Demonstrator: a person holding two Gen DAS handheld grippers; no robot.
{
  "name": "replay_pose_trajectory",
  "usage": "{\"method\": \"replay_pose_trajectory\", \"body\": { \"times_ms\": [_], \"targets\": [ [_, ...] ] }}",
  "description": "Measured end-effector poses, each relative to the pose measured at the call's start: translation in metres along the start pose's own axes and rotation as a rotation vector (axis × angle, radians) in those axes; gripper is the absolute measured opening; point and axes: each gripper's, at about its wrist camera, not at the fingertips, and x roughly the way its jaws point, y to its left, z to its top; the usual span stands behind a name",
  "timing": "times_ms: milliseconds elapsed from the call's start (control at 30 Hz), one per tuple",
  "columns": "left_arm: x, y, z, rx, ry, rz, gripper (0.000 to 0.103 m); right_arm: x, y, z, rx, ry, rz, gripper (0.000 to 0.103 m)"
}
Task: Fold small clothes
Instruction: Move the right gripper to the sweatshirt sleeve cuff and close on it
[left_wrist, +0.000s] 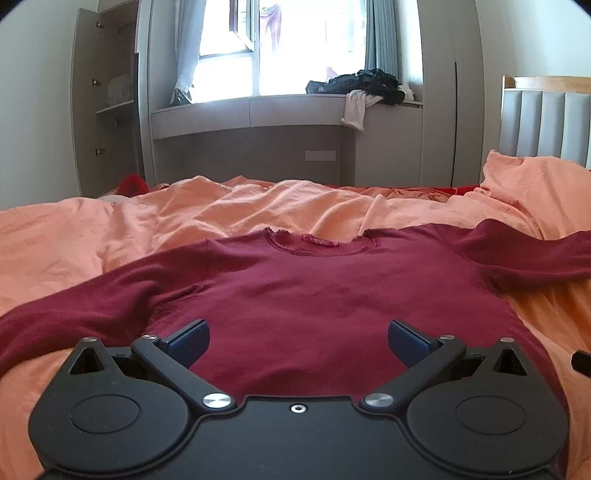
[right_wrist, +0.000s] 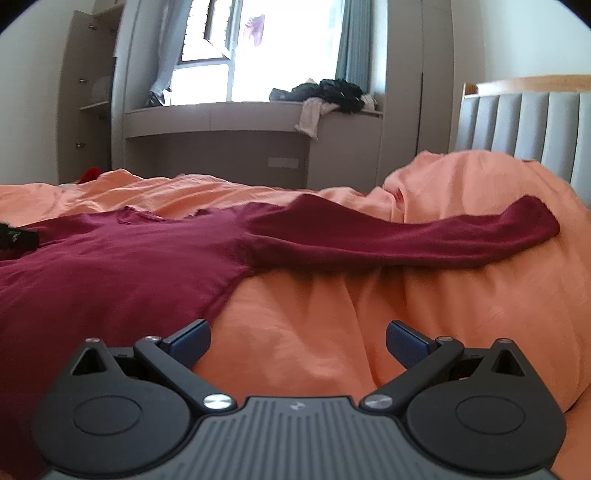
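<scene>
A dark red long-sleeved top (left_wrist: 314, 288) lies flat on the orange bedsheet (left_wrist: 92, 229), neck away from me, both sleeves spread out. My left gripper (left_wrist: 298, 341) is open and empty, low over the top's lower hem, with the cloth between its blue pads. My right gripper (right_wrist: 298, 341) is open and empty over bare sheet, just right of the top's body (right_wrist: 110, 266). The right sleeve (right_wrist: 406, 236) stretches away to the right over a hump of sheet. A bit of the left gripper shows at the left edge of the right wrist view (right_wrist: 16, 236).
The orange sheet (right_wrist: 332, 314) is rumpled. A padded headboard (left_wrist: 546, 122) stands at the right. A window bench with a heap of dark clothes (left_wrist: 369, 86) is behind the bed. An open wardrobe (left_wrist: 107, 99) is at the left.
</scene>
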Motion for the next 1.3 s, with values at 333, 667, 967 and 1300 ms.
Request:
{"method": "replay_pose_trajectory", "body": {
  "times_ms": [333, 667, 967, 1300],
  "targets": [
    [0.016, -0.005, -0.017, 0.004, 0.002, 0.038, 0.103, 0.028, -0.046, 0.009, 0.076, -0.097, -0.043, 0.103],
    [0.03, 0.006, -0.024, -0.091, 0.052, 0.006, 0.103, 0.056, -0.142, 0.041, 0.178, -0.13, -0.148, 0.103],
    [0.032, 0.004, -0.024, -0.087, 0.054, 0.009, 0.103, 0.106, -0.207, 0.068, 0.266, -0.11, -0.386, 0.103],
    [0.032, 0.009, -0.021, -0.132, 0.064, 0.009, 0.103, 0.124, -0.255, 0.073, 0.491, -0.195, -0.47, 0.074]
  ]
}}
